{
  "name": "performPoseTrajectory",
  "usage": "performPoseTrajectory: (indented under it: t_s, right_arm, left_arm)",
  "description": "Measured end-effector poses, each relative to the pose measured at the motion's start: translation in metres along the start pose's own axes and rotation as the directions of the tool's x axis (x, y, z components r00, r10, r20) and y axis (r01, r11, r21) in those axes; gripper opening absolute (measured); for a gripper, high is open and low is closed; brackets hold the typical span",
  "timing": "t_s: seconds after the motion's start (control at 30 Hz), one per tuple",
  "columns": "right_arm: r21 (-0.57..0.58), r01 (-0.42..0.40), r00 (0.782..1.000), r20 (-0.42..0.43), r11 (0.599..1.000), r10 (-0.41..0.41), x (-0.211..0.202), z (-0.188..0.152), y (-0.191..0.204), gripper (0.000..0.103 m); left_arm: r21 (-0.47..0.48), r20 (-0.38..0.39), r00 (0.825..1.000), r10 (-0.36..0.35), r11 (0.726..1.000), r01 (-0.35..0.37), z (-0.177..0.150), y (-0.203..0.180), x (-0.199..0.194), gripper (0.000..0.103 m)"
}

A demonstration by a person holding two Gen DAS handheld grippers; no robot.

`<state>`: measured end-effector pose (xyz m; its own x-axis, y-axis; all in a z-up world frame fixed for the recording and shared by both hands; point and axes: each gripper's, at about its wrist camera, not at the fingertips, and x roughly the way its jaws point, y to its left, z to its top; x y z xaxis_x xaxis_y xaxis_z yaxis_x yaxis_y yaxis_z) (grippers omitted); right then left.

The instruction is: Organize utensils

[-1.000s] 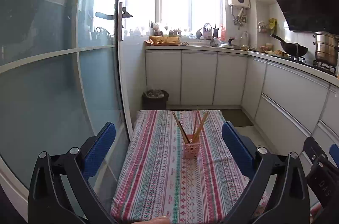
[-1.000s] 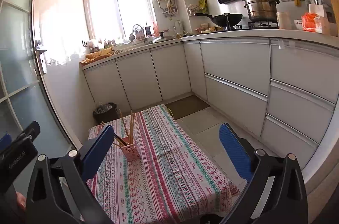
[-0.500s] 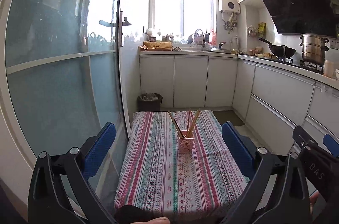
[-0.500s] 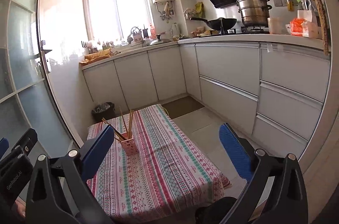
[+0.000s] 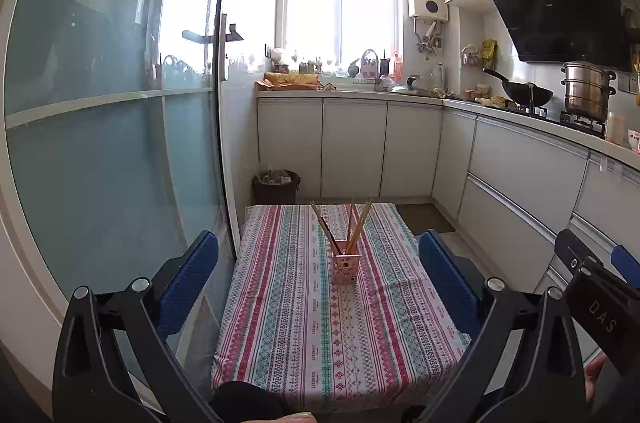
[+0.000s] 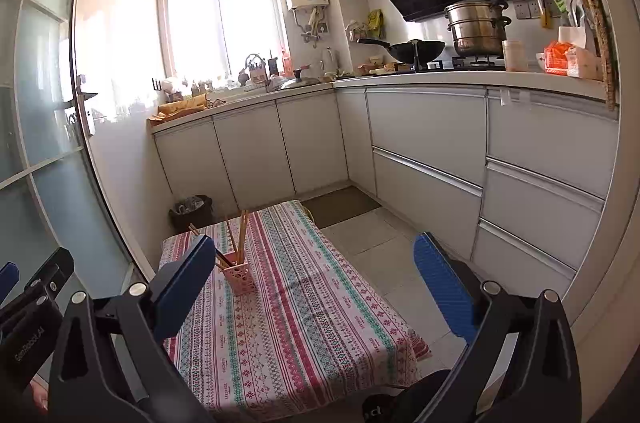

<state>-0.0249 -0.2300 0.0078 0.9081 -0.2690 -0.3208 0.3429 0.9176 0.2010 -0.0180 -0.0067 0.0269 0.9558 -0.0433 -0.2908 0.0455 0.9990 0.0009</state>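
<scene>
A pink perforated holder [image 5: 345, 266] stands upright on a low table with a striped cloth [image 5: 304, 323]. Several wooden chopsticks [image 5: 357, 223] stick out of it, leaning apart. The holder also shows in the right wrist view [image 6: 239, 277] with the chopsticks [image 6: 240, 235]. My left gripper [image 5: 318, 275] is open and empty, held well back from the table and above it. My right gripper [image 6: 314, 281] is open and empty, also back from the table, to the right of the left one.
A glass sliding door [image 5: 112, 143] runs along the left of the table. White kitchen cabinets [image 5: 352, 147] line the back and right. A dark bin [image 5: 276, 187] stands behind the table. A wok [image 6: 404, 49] and steel pot [image 6: 476, 27] sit on the stove.
Both grippers have drawn back and up from the table, so the table and holder look smaller and more of the kitchen shows. Both stay open and empty.
</scene>
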Motion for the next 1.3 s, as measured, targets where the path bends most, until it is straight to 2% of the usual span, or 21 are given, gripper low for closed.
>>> performPoseTrajectory:
  t_s: [0.27,1.3]
  right_arm:
    - [-0.007,-0.004,1.000,0.016,1.000,0.004,-0.010,0.003,0.005,0.097]
    - [-0.007,-0.017,1.000,0.024,1.000,0.017,-0.015,0.003,0.010,0.097]
  left_arm:
    - [-0.019,0.021,1.000,-0.010,1.000,0.010,0.001,0.006,-0.008,0.096]
    - [-0.033,-0.001,1.000,-0.004,0.999,0.004,0.001,0.009,-0.008,0.096]
